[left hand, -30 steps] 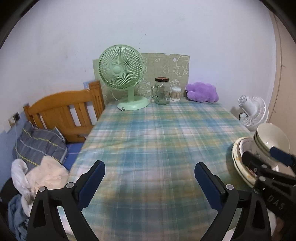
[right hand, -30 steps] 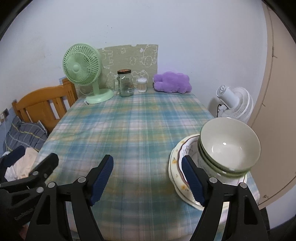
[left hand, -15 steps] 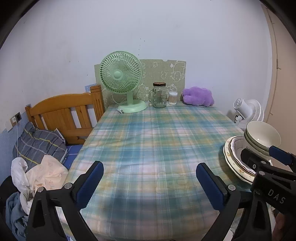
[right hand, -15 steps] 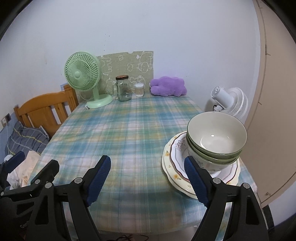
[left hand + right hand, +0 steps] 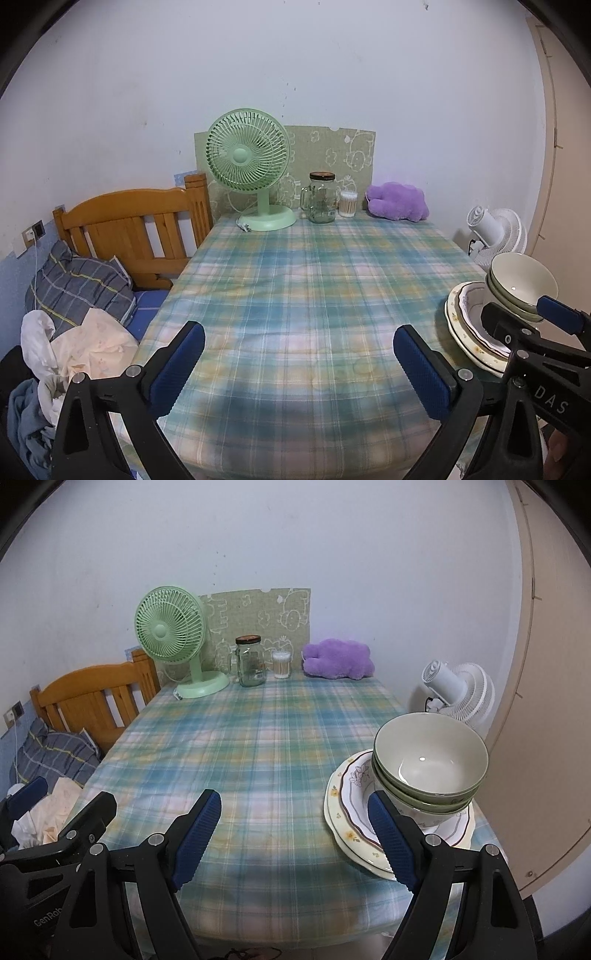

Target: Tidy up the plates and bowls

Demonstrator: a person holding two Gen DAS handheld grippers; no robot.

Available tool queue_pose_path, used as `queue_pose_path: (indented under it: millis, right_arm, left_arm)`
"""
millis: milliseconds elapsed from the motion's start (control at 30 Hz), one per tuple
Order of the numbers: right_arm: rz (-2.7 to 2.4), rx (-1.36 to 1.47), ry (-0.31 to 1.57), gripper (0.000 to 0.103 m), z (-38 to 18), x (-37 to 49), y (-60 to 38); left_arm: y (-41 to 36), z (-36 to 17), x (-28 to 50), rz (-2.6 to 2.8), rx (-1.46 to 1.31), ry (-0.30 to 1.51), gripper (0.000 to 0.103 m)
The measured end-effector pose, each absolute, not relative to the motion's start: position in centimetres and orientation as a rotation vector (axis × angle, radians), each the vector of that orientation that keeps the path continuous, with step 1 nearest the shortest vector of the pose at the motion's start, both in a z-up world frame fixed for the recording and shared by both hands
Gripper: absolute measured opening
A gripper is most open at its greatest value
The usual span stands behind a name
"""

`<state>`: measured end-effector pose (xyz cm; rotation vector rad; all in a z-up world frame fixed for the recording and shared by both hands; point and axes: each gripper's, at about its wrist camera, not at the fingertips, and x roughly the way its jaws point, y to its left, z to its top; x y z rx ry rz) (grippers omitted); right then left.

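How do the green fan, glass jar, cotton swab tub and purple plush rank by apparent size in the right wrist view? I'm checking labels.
All stand along the far edge, so nearness hardly matters.
1. green fan
2. purple plush
3. glass jar
4. cotton swab tub

Plaid-clothed table (image 5: 258, 760): far edge holds green fan (image 5: 173, 642), glass jar (image 5: 251, 661), swab tub (image 5: 282, 664), purple plush (image 5: 338, 659); near right, plates (image 5: 351, 812) under stacked bowls (image 5: 428, 764).

Stacked green ceramic bowls (image 5: 430, 766) sit on floral-rimmed white plates (image 5: 351, 805) at the plaid-clothed table's (image 5: 258, 746) near right edge; the right gripper (image 5: 295, 834) gapes empty.
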<state>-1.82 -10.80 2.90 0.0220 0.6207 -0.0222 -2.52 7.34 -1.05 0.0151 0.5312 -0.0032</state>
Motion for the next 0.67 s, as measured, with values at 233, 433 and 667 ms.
queue_pose_path:
  millis: [233,433,667]
  right_arm:
    - [-0.021,0.018,0.617,0.084,2.99,-1.89,-10.79]
    - [-0.024,0.018,0.615,0.084,2.99,-1.93,-10.75]
    - [-0.024,0.018,0.619,0.084,3.11,-1.86,-10.76]
  left_arm:
    - [7.33,-1.02,-2.55,-0.006,0.012,0.531,0.103]
    - [7.28,-1.01,-2.48,-0.005,0.011,0.535,0.103]
    - [6.97,-0.92,-2.51,-0.003,0.012,0.541,0.103]
